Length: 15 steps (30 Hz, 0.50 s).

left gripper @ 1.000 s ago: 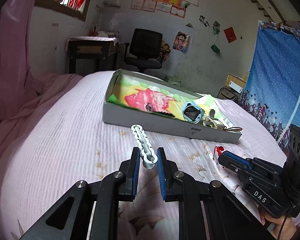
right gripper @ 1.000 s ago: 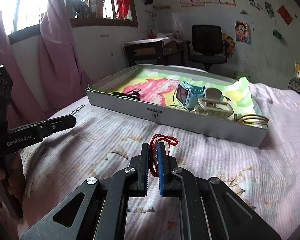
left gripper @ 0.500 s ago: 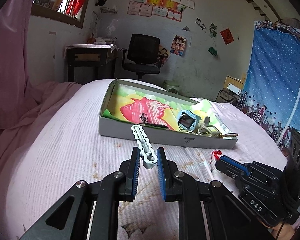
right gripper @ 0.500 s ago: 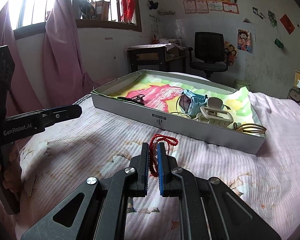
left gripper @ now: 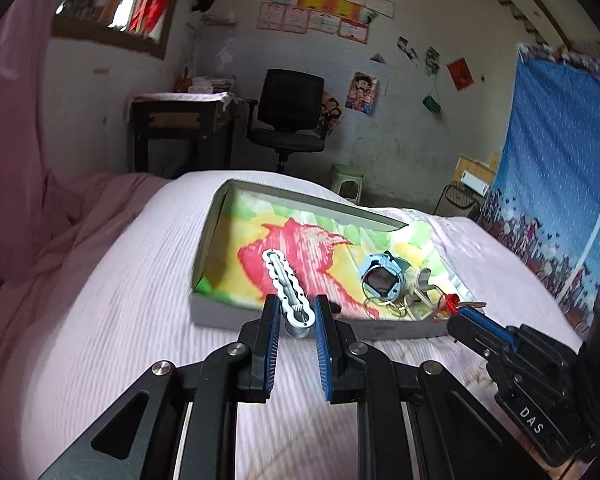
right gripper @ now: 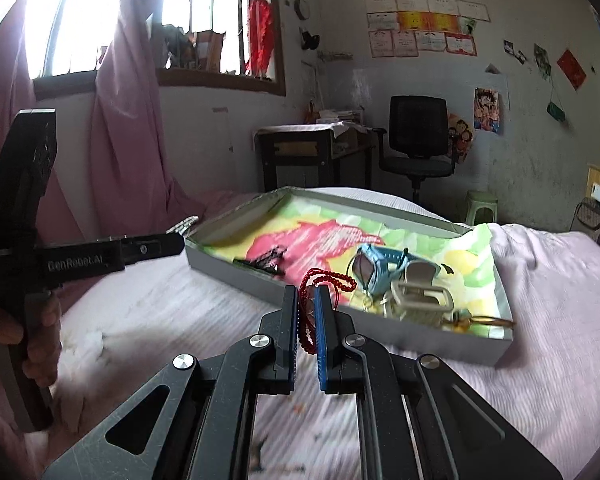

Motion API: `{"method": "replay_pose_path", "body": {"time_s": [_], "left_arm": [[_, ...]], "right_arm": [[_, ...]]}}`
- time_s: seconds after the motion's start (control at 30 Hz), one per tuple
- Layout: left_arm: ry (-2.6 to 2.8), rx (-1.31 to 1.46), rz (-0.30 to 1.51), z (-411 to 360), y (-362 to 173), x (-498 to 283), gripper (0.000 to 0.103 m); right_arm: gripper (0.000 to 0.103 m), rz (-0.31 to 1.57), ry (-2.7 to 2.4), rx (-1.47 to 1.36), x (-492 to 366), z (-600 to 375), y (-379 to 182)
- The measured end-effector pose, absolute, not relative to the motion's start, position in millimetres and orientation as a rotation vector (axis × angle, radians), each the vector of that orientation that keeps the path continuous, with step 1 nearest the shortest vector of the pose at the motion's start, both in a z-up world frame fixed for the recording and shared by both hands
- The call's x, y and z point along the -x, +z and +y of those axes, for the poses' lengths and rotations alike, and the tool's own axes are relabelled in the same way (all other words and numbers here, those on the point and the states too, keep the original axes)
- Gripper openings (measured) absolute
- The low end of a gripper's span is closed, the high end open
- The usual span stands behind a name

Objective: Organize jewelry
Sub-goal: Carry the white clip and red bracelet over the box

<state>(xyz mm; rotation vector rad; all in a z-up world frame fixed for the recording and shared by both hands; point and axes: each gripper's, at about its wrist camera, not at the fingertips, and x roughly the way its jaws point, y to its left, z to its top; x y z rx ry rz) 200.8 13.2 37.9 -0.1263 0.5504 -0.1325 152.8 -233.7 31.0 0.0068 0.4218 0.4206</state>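
Observation:
A shallow grey box [left gripper: 228, 314] lined with colourful paper lies on the pink bed; it also shows in the right wrist view [right gripper: 236, 270]. My left gripper [left gripper: 295, 310] is shut on a silver wavy hair clip [left gripper: 286, 286], held above the box's near left edge. My right gripper [right gripper: 307, 300] is shut on a red beaded bracelet [right gripper: 332, 280], held above the box's near wall; it also shows in the left wrist view [left gripper: 466, 318]. In the box lie a blue watch [right gripper: 374, 266], a beige claw clip [right gripper: 420, 296], a black hair clip [right gripper: 268, 258] and thin gold hoops [left gripper: 380, 304].
The pink bedspread [left gripper: 120, 320] surrounds the box. A pink curtain [right gripper: 128, 128] hangs at the left. Beyond the bed stand a dark desk [left gripper: 180, 128], a black office chair [left gripper: 288, 120] and a small stool [left gripper: 348, 184]. A blue cloth [left gripper: 560, 168] hangs at the right.
Both grippers have risen and moved forward toward the box, each still holding its item. The hair clip and the bracelet now hang over the box's near edge.

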Motion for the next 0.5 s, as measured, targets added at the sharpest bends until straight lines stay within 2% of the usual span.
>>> {"method": "replay_pose_path", "body": {"time_s": [0.27,0.5], "left_arm": [[-0.163,0.089,0.551,-1,46,-234,0.016],[-0.179,0.077,0.633,-11,35,-262,0.016]], "right_arm": [[0.007,0.486,0.382,-0.120,-205,-250,22],[0.007,0.563,0.349,-0.164,-239,-253,2]]}}
